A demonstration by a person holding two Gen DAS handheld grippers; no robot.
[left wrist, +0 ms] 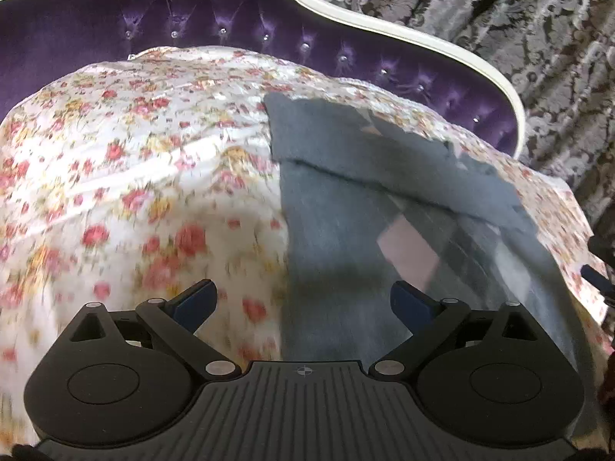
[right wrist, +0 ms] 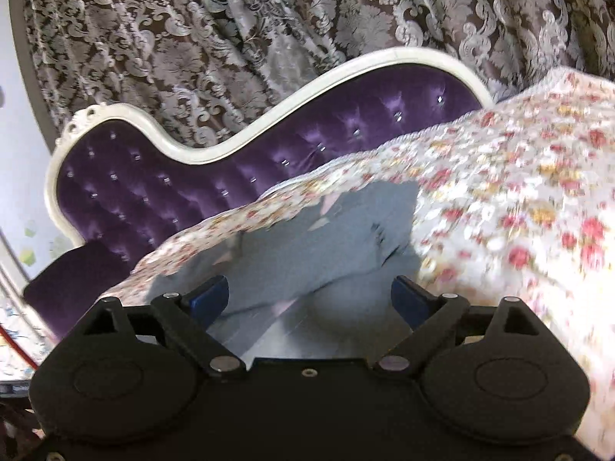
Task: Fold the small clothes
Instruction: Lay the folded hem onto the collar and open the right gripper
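The grey knit garment [left wrist: 346, 176] lies flat on the floral quilt [left wrist: 134, 153], folded into an oblong, long axis running toward the tufted purple headboard [left wrist: 230, 19]. Left gripper [left wrist: 303, 299] and right gripper [right wrist: 309, 296]: fingers spread wide, released, grasping nothing.

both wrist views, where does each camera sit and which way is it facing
Left wrist: on the left gripper, aimed down at the floral bedspread and grey garment; its open fingers show.
Right wrist: on the right gripper, tilted toward the purple headboard; open fingers show.
Shared: garment, bedspread, headboard, curtain.
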